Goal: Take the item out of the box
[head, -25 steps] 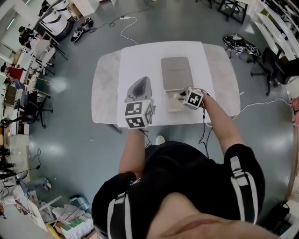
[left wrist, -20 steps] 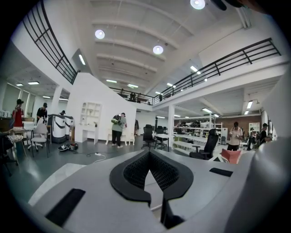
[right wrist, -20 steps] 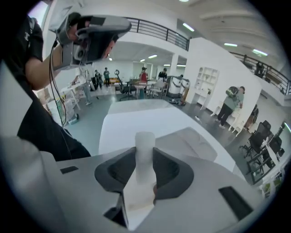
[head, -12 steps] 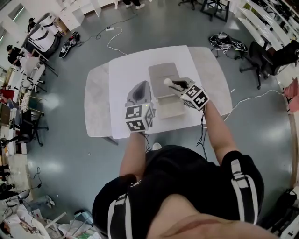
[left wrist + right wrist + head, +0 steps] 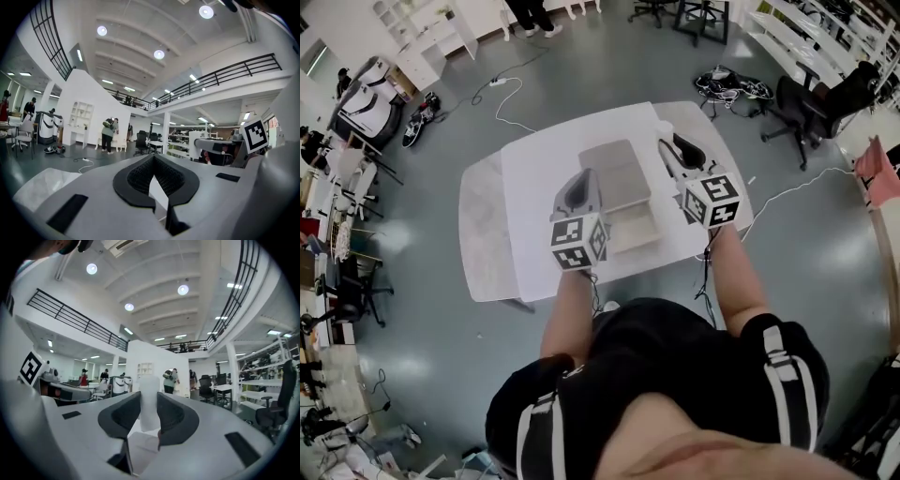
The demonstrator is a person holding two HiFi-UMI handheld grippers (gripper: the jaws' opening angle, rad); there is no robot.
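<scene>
An open grey box lies on the white sheet (image 5: 534, 187): its lid (image 5: 614, 173) folded back, its pale tray (image 5: 635, 228) nearer me. My right gripper (image 5: 667, 139) is right of the lid and holds a small white cylinder (image 5: 663, 127) away from the box. In the right gripper view the white cylinder (image 5: 150, 401) stands upright between the dark pads (image 5: 176, 420), which press on it while the jaws are closing. My left gripper (image 5: 584, 174) hovers at the lid's left edge. In the left gripper view the left gripper (image 5: 152, 157) has its tips together and holds nothing.
The table (image 5: 480, 234) stands on a grey floor, its front edge near my body. Cables (image 5: 502, 89) trail on the floor behind it, and office chairs (image 5: 811, 103) stand at the back right. People stand far off in the hall (image 5: 108, 133).
My right gripper has risen from the tray with the white cylinder and swung back and to the right, past the lid. The left gripper has stayed beside the box.
</scene>
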